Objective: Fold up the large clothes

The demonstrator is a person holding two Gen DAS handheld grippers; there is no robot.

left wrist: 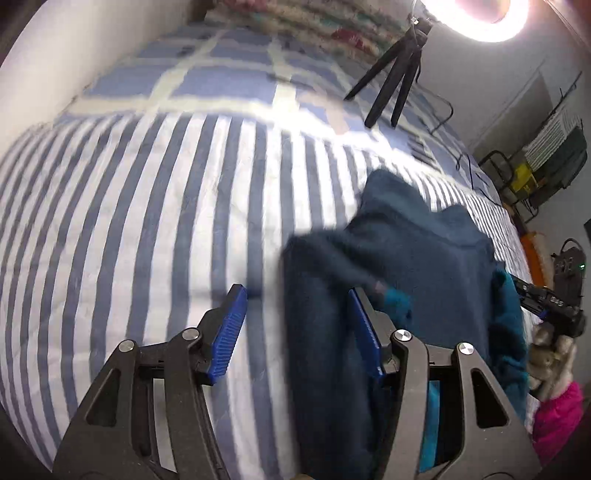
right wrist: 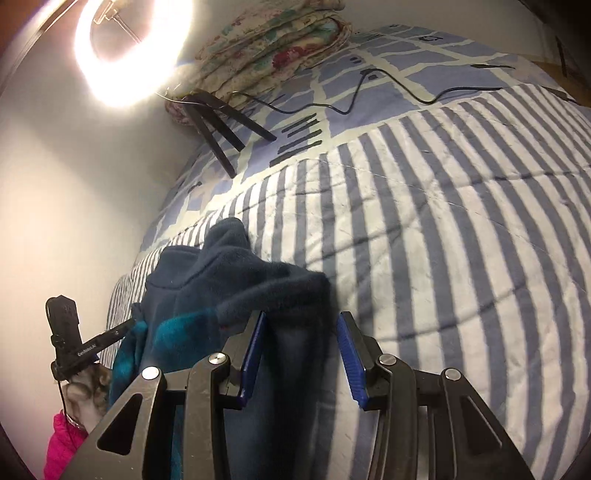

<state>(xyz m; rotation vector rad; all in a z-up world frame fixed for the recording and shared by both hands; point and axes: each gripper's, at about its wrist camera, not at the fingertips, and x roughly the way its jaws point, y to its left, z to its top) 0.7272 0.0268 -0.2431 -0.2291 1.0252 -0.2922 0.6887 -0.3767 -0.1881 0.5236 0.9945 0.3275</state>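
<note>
From the left wrist camera, the left gripper [left wrist: 297, 325] stands wide open above the striped bedcover [left wrist: 155, 221]. Its jaws grip nothing, though the edge of the dark teal fleece garment [left wrist: 406, 251] hangs partly across the gap and drapes against the right-hand finger [left wrist: 364, 332]. The fleece sits bunched in a heap toward that side, with a brighter teal lining showing at its folds. It probably lies there because it has yet to be spread flat; the open jaws suggest the person is positioning for a grasp. A tripod [left wrist: 395, 77] stands further up the bed under a ring light [left wrist: 480, 18].

From the right wrist camera, the right gripper [right wrist: 301, 350] is likewise well open. A fold of the fleece falls between its fingers, but whether either pad [right wrist: 351, 354] actually touches cloth cannot be told; nothing is clamped. The garment rises in a loose mound beside the wall. A folded floral quilt [right wrist: 273, 37] rests at the head of the bed, and a black cable [right wrist: 369, 92] trails across the cover.

No container appears in either view.
</note>
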